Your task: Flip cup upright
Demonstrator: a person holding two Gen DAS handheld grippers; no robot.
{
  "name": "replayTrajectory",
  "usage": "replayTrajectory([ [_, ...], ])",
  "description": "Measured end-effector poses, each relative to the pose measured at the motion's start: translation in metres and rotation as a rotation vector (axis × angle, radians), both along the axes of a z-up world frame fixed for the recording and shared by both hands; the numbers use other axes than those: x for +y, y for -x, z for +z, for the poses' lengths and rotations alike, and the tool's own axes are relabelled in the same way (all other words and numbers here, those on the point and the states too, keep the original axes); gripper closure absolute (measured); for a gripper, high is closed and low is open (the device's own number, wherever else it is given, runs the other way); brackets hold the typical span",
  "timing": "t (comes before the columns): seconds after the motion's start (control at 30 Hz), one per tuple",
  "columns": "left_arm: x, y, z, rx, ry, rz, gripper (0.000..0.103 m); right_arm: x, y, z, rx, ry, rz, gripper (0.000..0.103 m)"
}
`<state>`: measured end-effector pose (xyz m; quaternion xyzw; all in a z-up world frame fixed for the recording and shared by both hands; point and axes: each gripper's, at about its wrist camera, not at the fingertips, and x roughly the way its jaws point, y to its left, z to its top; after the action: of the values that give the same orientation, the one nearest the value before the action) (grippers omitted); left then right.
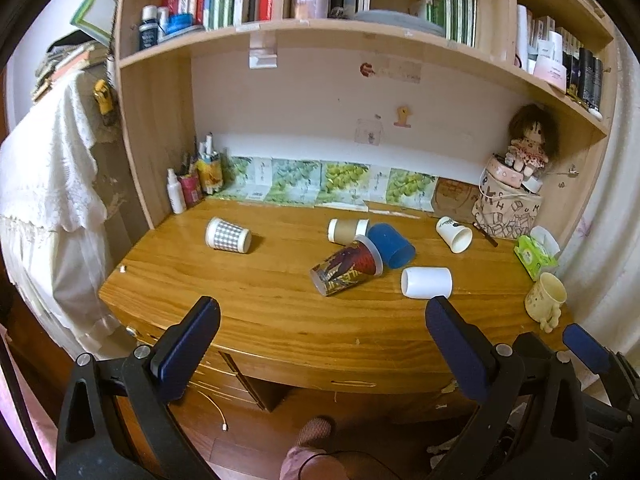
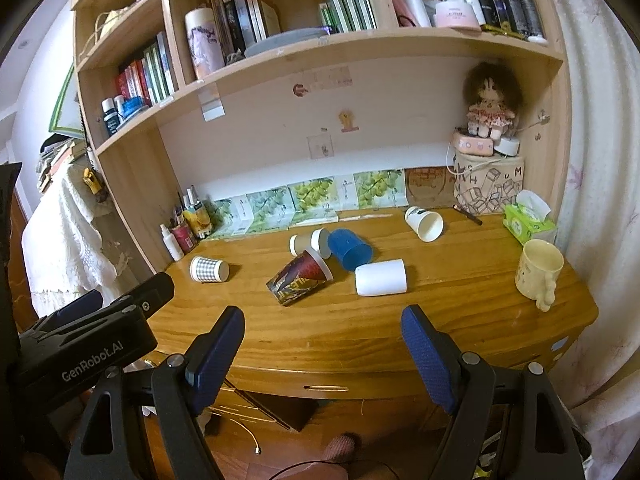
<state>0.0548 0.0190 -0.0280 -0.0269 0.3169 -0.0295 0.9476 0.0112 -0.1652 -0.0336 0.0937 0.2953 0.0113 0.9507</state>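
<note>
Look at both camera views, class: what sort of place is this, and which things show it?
Probably a bedroom or home study: a wooden desk under a bookshelf hutch of books, a doll and a tissue box nearby. Several cups lie tipped over on it.

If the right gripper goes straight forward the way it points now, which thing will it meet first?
Probably the printed paper cup lying on its side; the right gripper, open, aims about there, though depth is unclear.
</note>
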Motion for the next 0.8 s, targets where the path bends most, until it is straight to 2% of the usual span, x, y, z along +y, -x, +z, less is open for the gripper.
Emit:
replayTrajectory([
  [0.43,-0.004,-0.088,-0.016,0.110,-0.030,-0.101,0.001,-0.003,-0.076,-0.017,0.089,-0.051,-0.044,0.022],
  [0.6,-0.014,-0.132,-0.022,0.162,-0.039,-0.175,0.001,-0.010,-0.108,-0.024,0.112,-0.077,-0.084,0.022],
  [0.8,-0.033,-0.179,-0.022,0.168,-0.093,-0.285,0.001,-0.021,-0.147,-0.028,0.139,-0.099,-0.135,0.022],
])
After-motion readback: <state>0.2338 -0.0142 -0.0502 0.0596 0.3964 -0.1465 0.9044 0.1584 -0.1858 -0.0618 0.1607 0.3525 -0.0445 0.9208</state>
